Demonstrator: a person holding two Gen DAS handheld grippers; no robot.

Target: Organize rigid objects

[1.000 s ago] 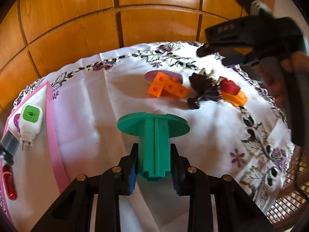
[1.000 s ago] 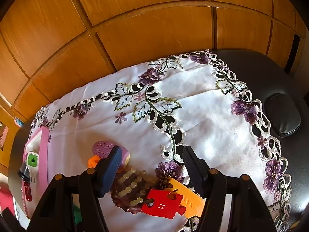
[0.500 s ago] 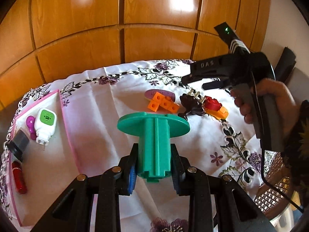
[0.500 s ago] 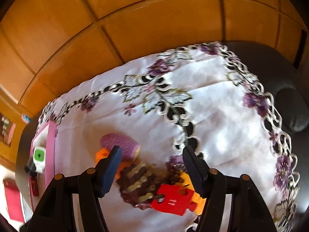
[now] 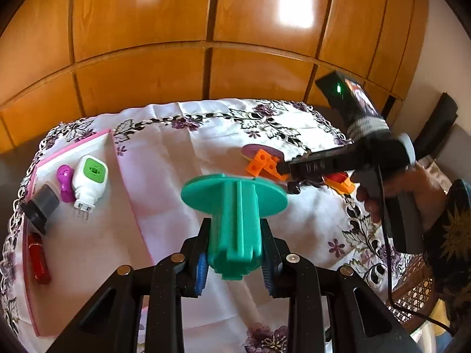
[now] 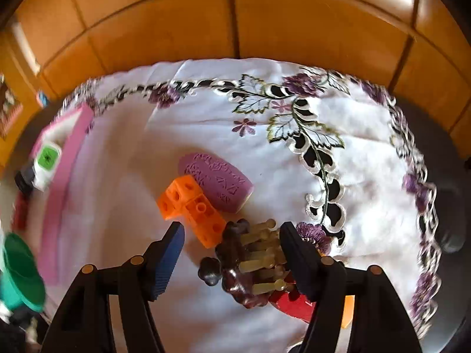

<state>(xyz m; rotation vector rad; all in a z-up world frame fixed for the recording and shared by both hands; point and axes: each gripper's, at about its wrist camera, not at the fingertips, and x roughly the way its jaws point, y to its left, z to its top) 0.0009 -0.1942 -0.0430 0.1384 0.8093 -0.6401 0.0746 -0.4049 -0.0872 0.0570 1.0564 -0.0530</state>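
Wood-panelled wall behind a floral tablecloth (image 5: pixel 206 147) with toys and a pink tray (image 5: pixel 88 235)

Your left gripper (image 5: pixel 234 260) is clamped on the green spool (image 5: pixel 234 220), stem along the fingers, round flange pointing away, held above the cloth. Your right gripper (image 6: pixel 231 244) stands apart, straddling the brown comb-like toy (image 6: pixel 250 261), beside the orange block (image 6: pixel 191 206) and purple oval piece (image 6: pixel 216 181)

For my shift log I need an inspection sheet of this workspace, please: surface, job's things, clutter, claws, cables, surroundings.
Surface: white floral tablecloth; pink-edged tray at left.
Job's things: green spool; orange blocks, purple oval piece, brown hair clip, red piece on cloth; white plug device, magenta piece, red tube, grey cap in tray.
Clutter: nothing seen.
Claws: left claw holds spool; right claw open around clip.
Cables: black cable.
Surroundings: wooden panels.
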